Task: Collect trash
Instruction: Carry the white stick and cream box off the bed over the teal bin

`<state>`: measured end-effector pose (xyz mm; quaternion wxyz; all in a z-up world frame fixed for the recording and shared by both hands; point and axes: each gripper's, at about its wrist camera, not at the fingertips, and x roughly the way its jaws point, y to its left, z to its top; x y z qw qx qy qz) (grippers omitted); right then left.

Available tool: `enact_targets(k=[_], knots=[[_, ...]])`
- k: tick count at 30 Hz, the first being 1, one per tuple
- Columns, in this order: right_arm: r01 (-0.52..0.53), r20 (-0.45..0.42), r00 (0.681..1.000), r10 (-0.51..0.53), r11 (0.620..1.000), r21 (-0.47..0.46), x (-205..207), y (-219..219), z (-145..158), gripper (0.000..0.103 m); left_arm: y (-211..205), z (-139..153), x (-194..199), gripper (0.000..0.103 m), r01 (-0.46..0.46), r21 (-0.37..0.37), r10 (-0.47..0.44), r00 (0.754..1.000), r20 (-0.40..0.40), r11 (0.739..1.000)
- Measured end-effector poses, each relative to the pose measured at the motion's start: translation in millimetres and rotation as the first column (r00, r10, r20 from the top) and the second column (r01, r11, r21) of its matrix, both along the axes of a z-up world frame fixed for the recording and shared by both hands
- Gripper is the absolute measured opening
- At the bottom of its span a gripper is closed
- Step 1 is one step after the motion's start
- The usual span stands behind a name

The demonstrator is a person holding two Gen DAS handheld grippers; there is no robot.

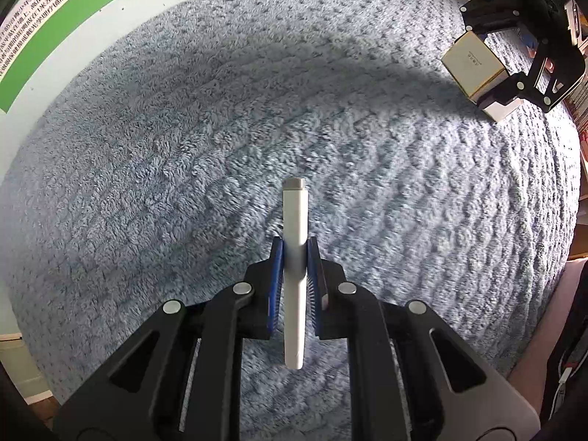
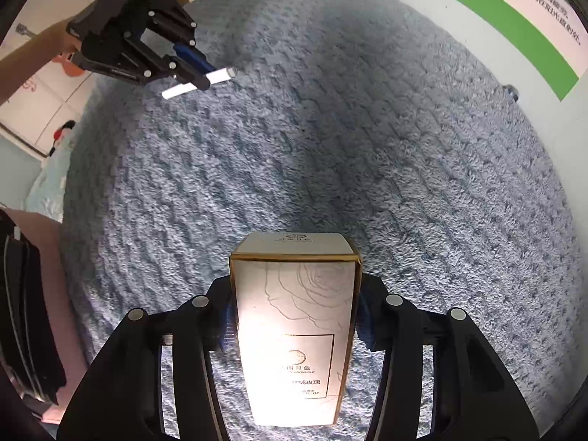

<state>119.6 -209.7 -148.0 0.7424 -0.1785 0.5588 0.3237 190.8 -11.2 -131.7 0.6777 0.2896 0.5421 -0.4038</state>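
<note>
Left wrist: blue fleece blanket (image 1: 183, 128), green-striped poster (image 1: 55, 25) behind

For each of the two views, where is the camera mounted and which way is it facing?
Left wrist: sits on the left gripper, looks steeply down onto the blue carpet; its fingers clamp a white tube.
Right wrist: sits on the right gripper, looks down likewise; its fingers clamp a white box; a forearm shows.
Shared: carpet, green-striped poster, and each view shows the other gripper with its load.
</note>
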Motion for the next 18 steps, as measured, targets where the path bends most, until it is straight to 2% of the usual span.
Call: enact_targets(k=[5, 11, 18], knots=[[-0.022, 0.026, 0.999, 0.022, 1.0, 0.007, -15.6, 9.5, 9.7, 0.05, 0.4, 13.8, -33.1, 0.011, -0.018, -0.003, 0.019, 1.0, 0.023, 1.0], [-0.055, 0.047, 0.997, 0.055, 0.998, 0.012, -29.6, 30.1, 15.6, 0.049, 21.0, 28.2, -74.1, 0.011, -0.058, -0.012, 0.058, 0.997, 0.056, 0.998], [-0.086, 0.08, 0.993, 0.085, 0.996, 0.018, -36.0, 47.3, 25.8, 0.049, 48.4, 43.9, -79.3, 0.011, -0.106, -0.025, 0.108, 0.99, 0.087, 0.994]])
